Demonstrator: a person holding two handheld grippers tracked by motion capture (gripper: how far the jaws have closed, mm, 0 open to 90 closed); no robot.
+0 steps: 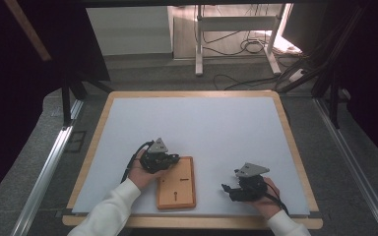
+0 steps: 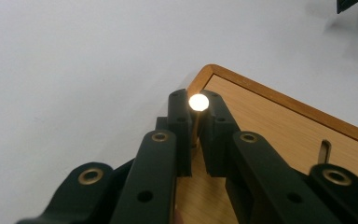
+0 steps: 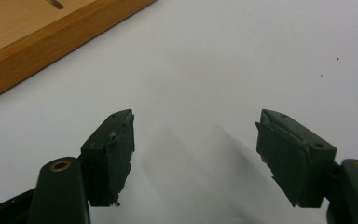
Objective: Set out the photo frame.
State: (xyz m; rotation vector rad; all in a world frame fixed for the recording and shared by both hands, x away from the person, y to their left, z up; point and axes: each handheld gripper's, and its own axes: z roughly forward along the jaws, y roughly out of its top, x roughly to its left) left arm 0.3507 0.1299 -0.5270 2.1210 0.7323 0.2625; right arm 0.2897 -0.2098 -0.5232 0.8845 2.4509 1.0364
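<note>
Black jaws on the left gripper [image 2: 196, 135] are pressed in tight on a thin brass pin [image 2: 198, 103]. The pin has a round shiny top that glows bright in the left gripper view. It stands upright between the two pads, right at a corner of the wooden board [image 2: 279, 126]. Whether the pin's bottom end sits in the board, I cannot tell.

From the high view, the left gripper [image 1: 170, 160] sits over the far left corner of the wooden board [image 1: 182, 194]. The board lies flat on the white mat [image 1: 202, 123], close to the near edge, between the two hands.

Spread wide are the jaws of the right gripper [image 3: 196, 158]. Nothing is between them. They hang just over the bare white mat [image 3: 242, 60], with the edge of the board [image 3: 51, 51] off to one side. In the high view, the right gripper [image 1: 229, 189] is to the right of the board and apart from it.

Now count. Two grippers, one in each hand. One wooden board. One brass pin. On the board I see two small dark slots [image 1: 176, 195], one nearer the middle and one nearer the person. One white mat lies on one wooden table [image 1: 295, 147].
</note>
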